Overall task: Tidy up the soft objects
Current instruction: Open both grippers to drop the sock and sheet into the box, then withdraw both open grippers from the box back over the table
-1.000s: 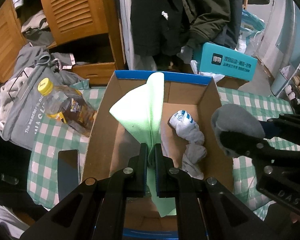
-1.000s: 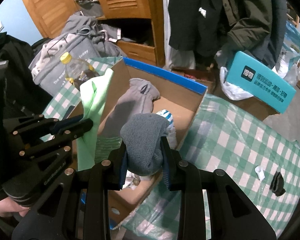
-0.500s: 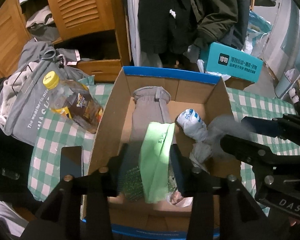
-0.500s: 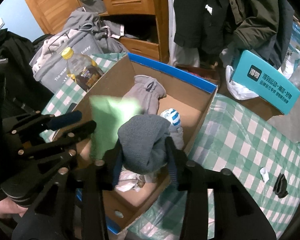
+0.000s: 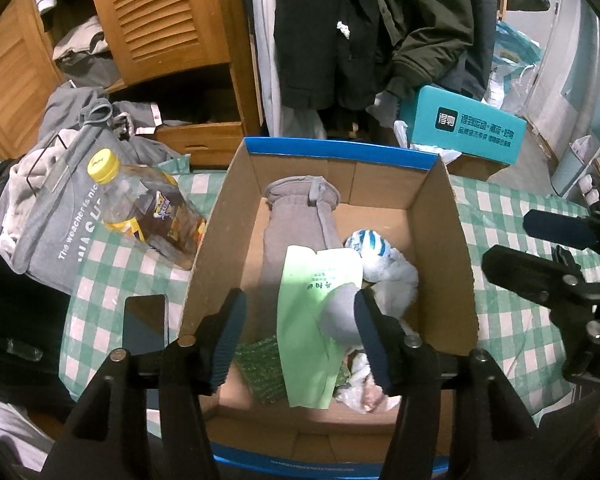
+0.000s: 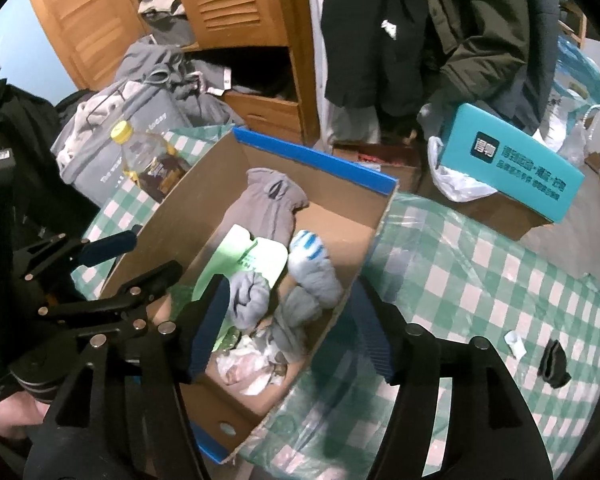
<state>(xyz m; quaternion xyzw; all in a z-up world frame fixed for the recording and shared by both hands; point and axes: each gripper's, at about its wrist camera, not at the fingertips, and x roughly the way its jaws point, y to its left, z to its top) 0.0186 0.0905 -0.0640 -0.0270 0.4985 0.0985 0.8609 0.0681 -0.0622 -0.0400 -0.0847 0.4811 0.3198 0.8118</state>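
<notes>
I see both my left gripper [image 5: 298, 332] and right gripper [image 6: 290, 320] spread empty; green cloth [image 5: 318, 320] and grey sock [image 6: 250, 298] lie below in the cardboard box [image 5: 444, 240], near done.

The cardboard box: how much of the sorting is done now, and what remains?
Done: the green cloth, the grey sock and a grey glove lie in the cardboard box. In hand: nothing; the left claw and right claw are open. Left: possibly the small dark piece on the checked tablecloth.

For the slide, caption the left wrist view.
Open left claw above cardboard box holding green cloth, grey glove and socks; bottle alongside.
</notes>
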